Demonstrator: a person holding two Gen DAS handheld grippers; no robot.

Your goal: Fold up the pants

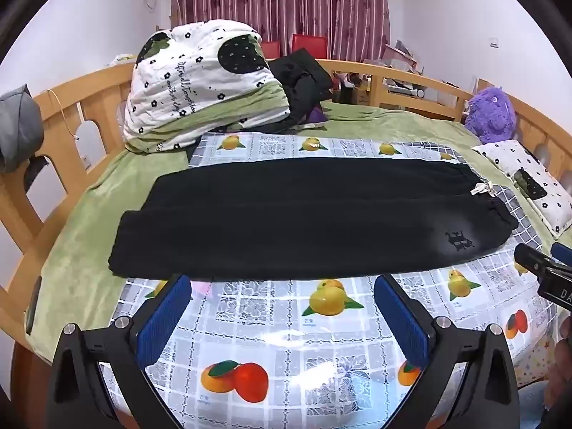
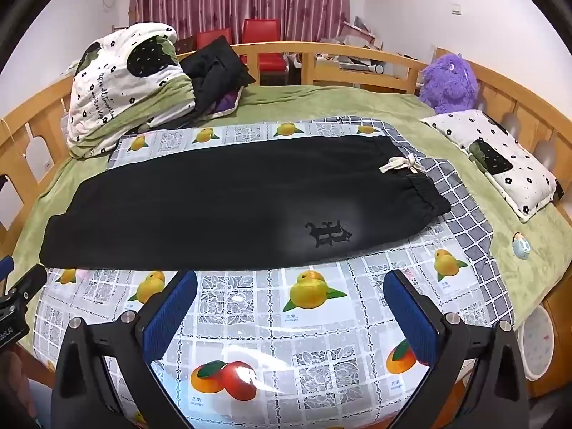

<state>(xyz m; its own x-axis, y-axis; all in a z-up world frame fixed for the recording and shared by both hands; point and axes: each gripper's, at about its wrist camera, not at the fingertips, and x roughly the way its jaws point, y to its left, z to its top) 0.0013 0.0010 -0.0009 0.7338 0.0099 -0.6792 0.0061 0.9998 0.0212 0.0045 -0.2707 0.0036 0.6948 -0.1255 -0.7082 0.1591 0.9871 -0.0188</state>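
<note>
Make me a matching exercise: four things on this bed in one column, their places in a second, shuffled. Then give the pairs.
Things:
1. pants
2. plush toy
3. folded quilt
4. pillow

Places:
A. back right corner, by the rail
B. back left
C. flat across the fruit-print cloth
D. right edge, nearer than the toy

Pairs: 1-C, 2-A, 3-B, 4-D

A wooden-railed bed (image 2: 361,48) with a green plush blanket (image 2: 321,102) carries a fruit-print plastic cloth (image 2: 321,332), black pants (image 2: 221,200), floral quilt (image 2: 118,82), purple plush toy (image 2: 448,84), and floral pillow (image 2: 500,164).
</note>
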